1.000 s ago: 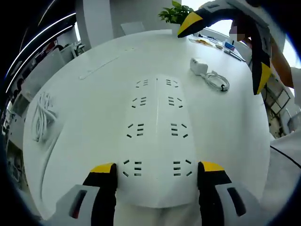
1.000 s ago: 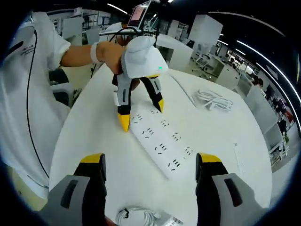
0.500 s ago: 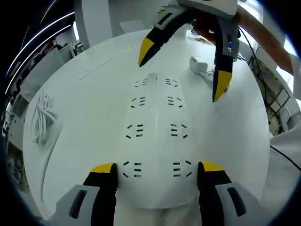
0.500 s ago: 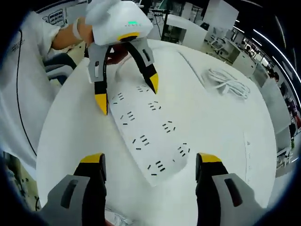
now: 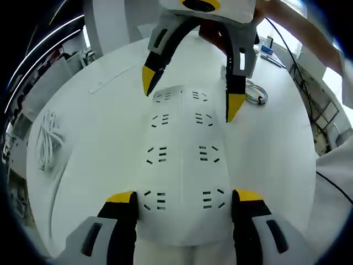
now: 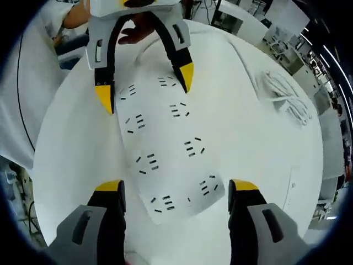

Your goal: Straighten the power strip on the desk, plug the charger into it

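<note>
The power strip [image 5: 182, 165] lies flat on the white bench [image 5: 88, 138], straddled at opposite ends by the spread left gripper [image 5: 182, 201] and right gripper [image 6: 174, 187], neither clamped on it. Straightening looks under way. The charger [image 5: 227, 70] rests beyond, apparently unplugged; plugging remains.

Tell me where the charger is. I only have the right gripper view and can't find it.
Observer: In the left gripper view, the charger's coiled cable lies on the desk past the power strip's far end, just beside your right hand-held gripper.
Operator: Anything else near it?
Observer: Yes, small items, one of them blue, sit at the desk's far edge beyond the cable.
</note>
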Demonstrator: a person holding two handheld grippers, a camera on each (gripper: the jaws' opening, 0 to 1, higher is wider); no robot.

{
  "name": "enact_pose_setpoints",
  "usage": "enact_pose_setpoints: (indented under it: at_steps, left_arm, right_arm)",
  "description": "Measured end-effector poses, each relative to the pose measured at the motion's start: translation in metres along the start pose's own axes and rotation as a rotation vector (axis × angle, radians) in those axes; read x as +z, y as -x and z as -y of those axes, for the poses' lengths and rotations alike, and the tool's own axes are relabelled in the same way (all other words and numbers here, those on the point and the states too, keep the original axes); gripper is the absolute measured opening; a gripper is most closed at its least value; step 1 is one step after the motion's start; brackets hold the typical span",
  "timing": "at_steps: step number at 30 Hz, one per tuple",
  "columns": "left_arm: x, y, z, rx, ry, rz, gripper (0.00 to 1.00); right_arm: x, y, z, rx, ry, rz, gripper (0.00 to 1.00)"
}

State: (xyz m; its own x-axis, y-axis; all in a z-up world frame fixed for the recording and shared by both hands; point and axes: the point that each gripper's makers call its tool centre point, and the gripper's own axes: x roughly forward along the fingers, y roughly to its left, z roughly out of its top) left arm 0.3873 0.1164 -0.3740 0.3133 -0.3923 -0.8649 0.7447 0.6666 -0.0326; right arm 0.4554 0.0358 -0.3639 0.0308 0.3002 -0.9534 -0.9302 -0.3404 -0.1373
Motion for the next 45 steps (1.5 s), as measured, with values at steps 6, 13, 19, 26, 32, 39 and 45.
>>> enact_pose_setpoints:
  at_steps: [6, 13, 19, 26, 32, 39, 45]
  left_arm:
    - [0.000, 0.000, -0.001, -0.003, -0.005, 0.000, 0.71]
    - [0.001, -0.001, -0.001, -0.006, -0.012, -0.008, 0.71]
    - [0.001, -0.002, -0.001, -0.007, -0.014, -0.007, 0.71]
    - [0.002, -0.002, 0.001, -0.009, -0.020, -0.012, 0.71]
    - [0.002, -0.001, 0.002, -0.011, -0.022, -0.014, 0.71]
    - [0.003, -0.002, 0.001, -0.017, -0.032, -0.008, 0.71]
    - [0.004, -0.003, -0.002, -0.023, -0.043, -0.010, 0.70]
  right_arm:
    - [0.002, -0.003, -0.002, 0.043, 0.075, -0.032, 0.74]
    - [-0.003, -0.010, 0.004, 0.072, 0.082, -0.067, 0.71]
    - [-0.003, -0.012, 0.004, 0.104, 0.083, -0.058, 0.67]
    - [-0.004, -0.014, 0.001, 0.129, 0.090, -0.087, 0.68]
    - [-0.003, -0.015, 0.000, 0.154, 0.101, -0.083, 0.68]
    - [-0.002, -0.013, -0.003, 0.150, 0.088, -0.060, 0.68]
    - [-0.004, -0.013, -0.003, 0.145, 0.066, -0.065, 0.68]
